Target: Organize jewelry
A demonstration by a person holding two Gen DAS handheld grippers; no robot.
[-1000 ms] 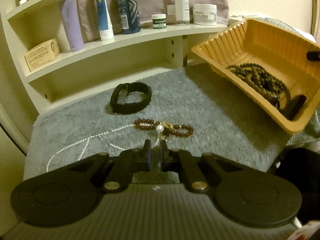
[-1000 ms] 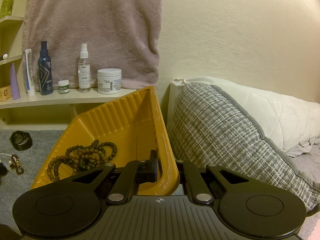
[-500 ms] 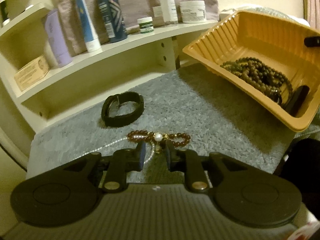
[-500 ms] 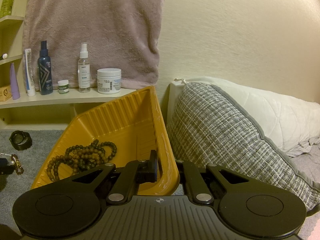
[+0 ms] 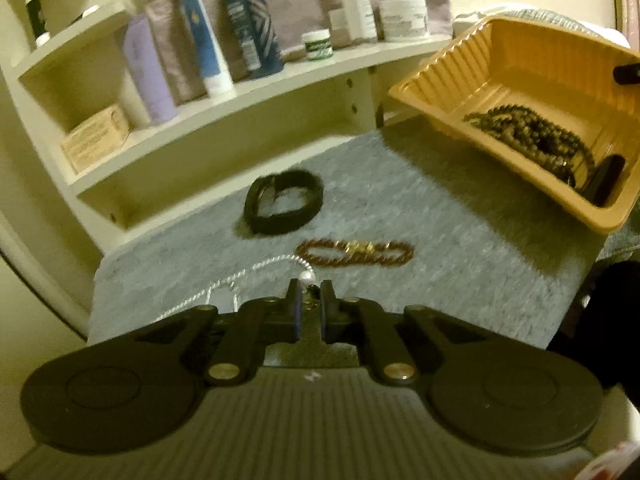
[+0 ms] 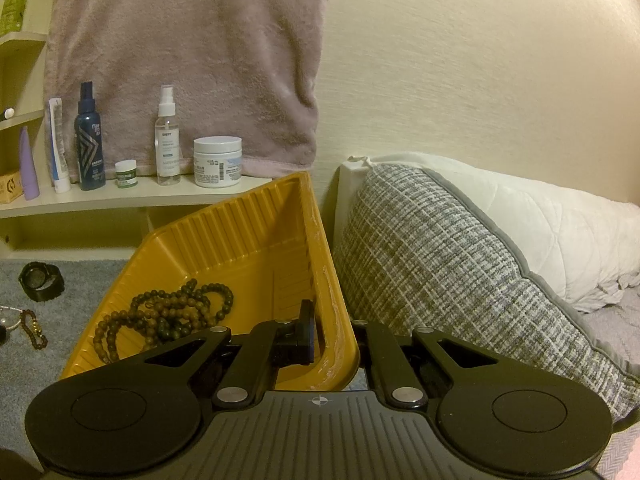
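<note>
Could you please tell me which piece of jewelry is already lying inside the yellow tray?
The dark bead necklace; the black watch, brown bracelet and pearl chain all lie on the grey mat.

Tray (image 5: 472,80): right of mat (image 5: 440,240), tilted – beaded necklace (image 5: 528,136) inside.
Watch (image 5: 284,202): on mat, before shelf (image 5: 256,120).
Bracelet (image 5: 356,253): just in front of watch.
Pearl chain (image 5: 260,270): left of bracelet – on mat.
Pillow (image 6: 460,264): right of tray.

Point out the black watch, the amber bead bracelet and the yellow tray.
black watch (image 5: 285,207), left wrist view, on its band.
amber bead bracelet (image 5: 355,253), left wrist view, near its gold middle.
yellow tray (image 6: 240,240), right wrist view, on its ribbed wall.
</note>
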